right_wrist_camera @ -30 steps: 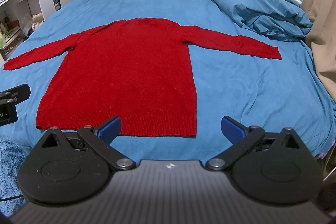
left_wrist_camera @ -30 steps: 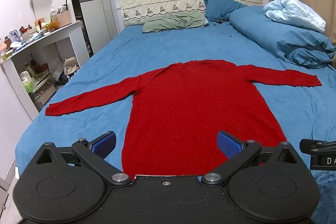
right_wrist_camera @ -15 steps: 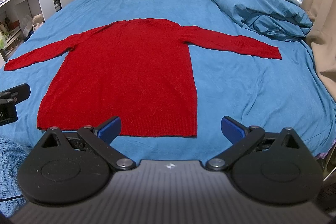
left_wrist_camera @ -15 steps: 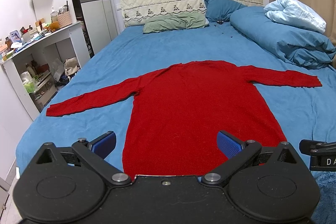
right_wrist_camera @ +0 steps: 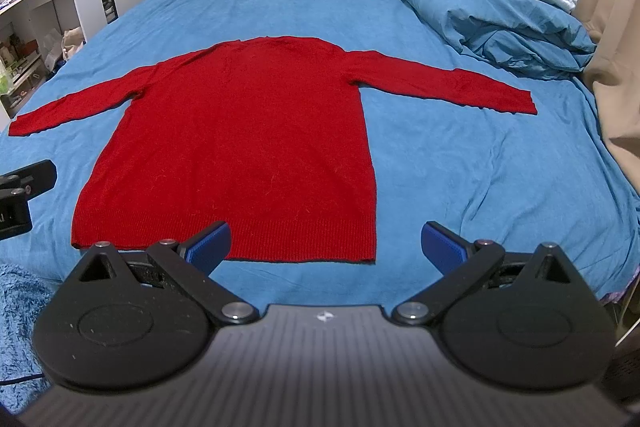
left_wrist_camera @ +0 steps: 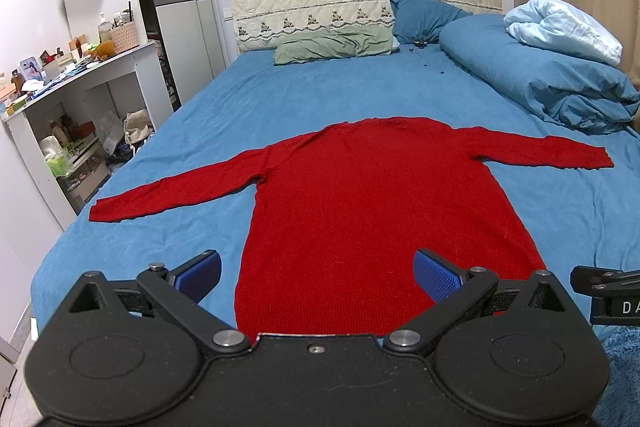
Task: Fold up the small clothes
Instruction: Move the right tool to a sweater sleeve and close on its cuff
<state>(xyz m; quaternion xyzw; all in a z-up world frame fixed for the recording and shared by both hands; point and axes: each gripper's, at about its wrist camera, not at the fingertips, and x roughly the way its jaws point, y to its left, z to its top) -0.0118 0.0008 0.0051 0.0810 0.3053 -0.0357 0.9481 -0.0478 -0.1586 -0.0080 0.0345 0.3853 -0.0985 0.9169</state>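
**Two Open Jaws, No Grasp: Risks Before the First Fold**

Both sets of jaws stand wide apart and hold nothing. The left gripper (left_wrist_camera: 316, 273) hangs above the hem; the right gripper (right_wrist_camera: 324, 241) hangs near the hem's right corner, partly over bare sheet.

The red sweater (right_wrist_camera: 248, 135) lies flat on the blue bed (right_wrist_camera: 460, 163), hem nearest the cameras, neck toward the headboard, both sleeves spread outward. No fold is made yet.

Probable faults from this position:

- Sheet pickup. The knit lies directly on the bedsheet; jaws closing too deep may pinch both layers and drag the sheet.
- Single-layer grasp. Catching only the top layer would separate front from back and skew the fold.
- Uneven lift. Raising one side ahead of the other would twist the hem.
- Sleeve drag. The left sleeve (left_wrist_camera: 172, 191) ends near the bed edge and may slide off.
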